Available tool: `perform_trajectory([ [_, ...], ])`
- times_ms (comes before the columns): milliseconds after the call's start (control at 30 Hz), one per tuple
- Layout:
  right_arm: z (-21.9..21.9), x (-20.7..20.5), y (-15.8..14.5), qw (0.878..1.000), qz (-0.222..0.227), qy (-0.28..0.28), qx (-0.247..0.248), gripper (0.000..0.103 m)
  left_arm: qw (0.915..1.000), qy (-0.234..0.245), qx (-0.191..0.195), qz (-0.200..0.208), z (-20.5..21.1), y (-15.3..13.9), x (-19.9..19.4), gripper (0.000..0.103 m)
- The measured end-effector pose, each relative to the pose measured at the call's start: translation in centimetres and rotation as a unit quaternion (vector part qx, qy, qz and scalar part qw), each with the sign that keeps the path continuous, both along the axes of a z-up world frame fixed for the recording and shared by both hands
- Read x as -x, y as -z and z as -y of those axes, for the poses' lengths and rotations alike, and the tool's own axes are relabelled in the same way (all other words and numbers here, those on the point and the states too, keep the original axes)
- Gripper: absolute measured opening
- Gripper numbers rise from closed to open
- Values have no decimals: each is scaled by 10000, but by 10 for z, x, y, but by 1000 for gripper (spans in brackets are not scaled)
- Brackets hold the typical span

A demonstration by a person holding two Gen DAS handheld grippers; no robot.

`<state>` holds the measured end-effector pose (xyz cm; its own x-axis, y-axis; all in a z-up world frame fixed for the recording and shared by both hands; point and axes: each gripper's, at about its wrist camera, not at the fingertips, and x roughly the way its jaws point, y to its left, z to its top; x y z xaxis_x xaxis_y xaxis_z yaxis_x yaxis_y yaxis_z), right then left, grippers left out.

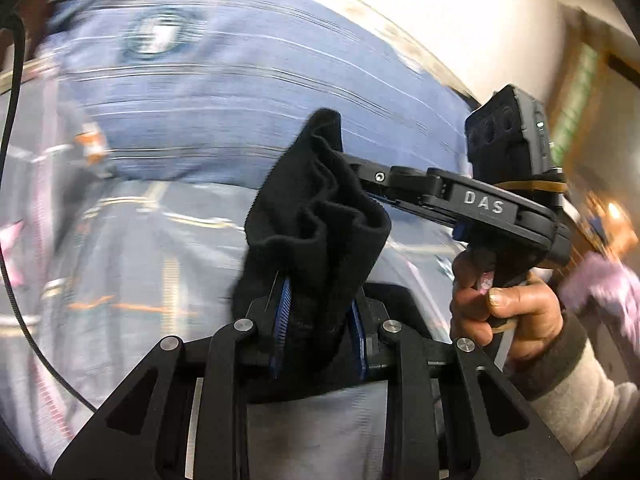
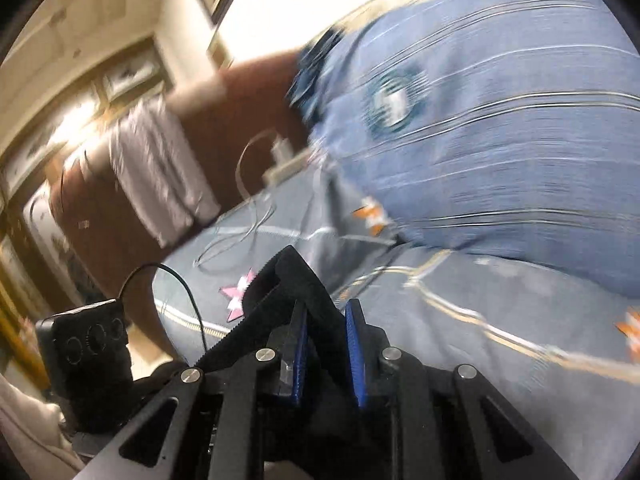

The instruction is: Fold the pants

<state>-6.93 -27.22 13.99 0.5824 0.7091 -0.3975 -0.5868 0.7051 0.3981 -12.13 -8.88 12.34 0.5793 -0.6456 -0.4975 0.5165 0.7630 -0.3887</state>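
Evidently soft and limp, the black pants (image 1: 316, 216) hang bunched above the bed (image 1: 168, 264), the left gripper (image 1: 318, 312) and right gripper (image 1: 352, 176) both clamped on the edge, where grips belong.

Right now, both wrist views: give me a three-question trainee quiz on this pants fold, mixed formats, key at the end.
1. True or false: the left gripper is clamped on the black pants.
2. The right gripper is: A) open and empty B) shut on black fabric C) out of view.
3. Fill in: behind the pants lies a ____ pillow with thin pale stripes.

Key: 1 true; 2 B; 3 blue.
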Motion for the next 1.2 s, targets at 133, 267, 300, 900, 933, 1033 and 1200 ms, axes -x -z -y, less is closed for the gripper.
perform_trajectory([
  [133, 71, 21, 35, 9939, -510, 945, -235, 17, 9951, 860, -340, -356, 62, 28, -5, 25],
  [267, 129, 45, 74, 9672, -1215, 2215, -256, 19, 9866, 1180, -865, -715, 105, 60, -9, 25],
  [300, 137, 53, 79, 9631, -1301, 2324, -393, 22, 9868, 1217, -847, -658, 105, 56, -6, 25],
  [900, 109, 61, 106, 9555, -1744, 2162, -996, 71, 9928, 297, -824, -817, 28, 54, -32, 69],
  [933, 104, 56, 110, 9545, -1837, 2169, -899, 66, 9922, 263, -850, -872, 29, 60, -36, 69],
  [1033, 91, 51, 106, 9638, -1721, 1858, -837, 29, 9909, 205, -967, -918, 32, 66, -35, 69],
  [1200, 105, 68, 73, 9730, -1123, 1635, -1180, 10, 9952, 254, -728, -604, 31, 41, -29, 69],
])
